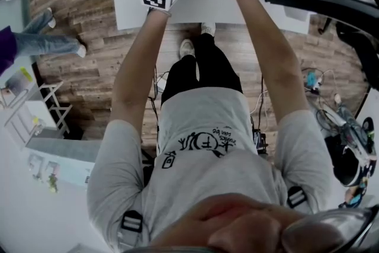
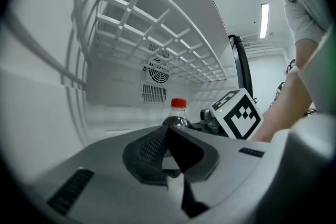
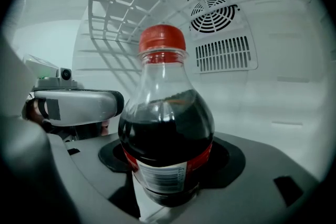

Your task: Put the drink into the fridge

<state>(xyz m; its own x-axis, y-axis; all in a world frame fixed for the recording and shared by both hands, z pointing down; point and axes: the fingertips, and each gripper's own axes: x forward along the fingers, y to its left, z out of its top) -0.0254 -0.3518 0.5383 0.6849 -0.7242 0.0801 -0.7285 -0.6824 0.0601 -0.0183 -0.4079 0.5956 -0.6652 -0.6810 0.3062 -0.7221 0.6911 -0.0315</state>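
White fridge (image 3: 294, 107) around the jaws, wire shelf (image 3: 121, 2) above them, fan grille (image 3: 218, 10) and slotted vent (image 3: 226, 54) beyond on its back wall

A ceiling light strip (image 2: 263, 21) glows high to the right of the fingers (image 2: 147, 149) of the left gripper (image 2: 168, 134). Well behind those fingers, a bystander's jeaned legs (image 1: 38, 38) stand on the wooden floor (image 1: 100, 21) to the left. Tangled cables (image 1: 328, 106) lie to the right.

One drink bottle (image 3: 165, 123) with one red cap (image 3: 162, 38). Two grippers: left gripper (image 2: 170, 157), right gripper (image 3: 170, 160). One fridge (image 3: 294, 107) with one wire shelf (image 3: 126, 2), one round fan grille (image 3: 215, 14) at 1 o'clock and one slotted vent (image 3: 226, 54). Two people: wearer (image 1: 207, 151), bystander's legs (image 1: 35, 38) at 10 o'clock.
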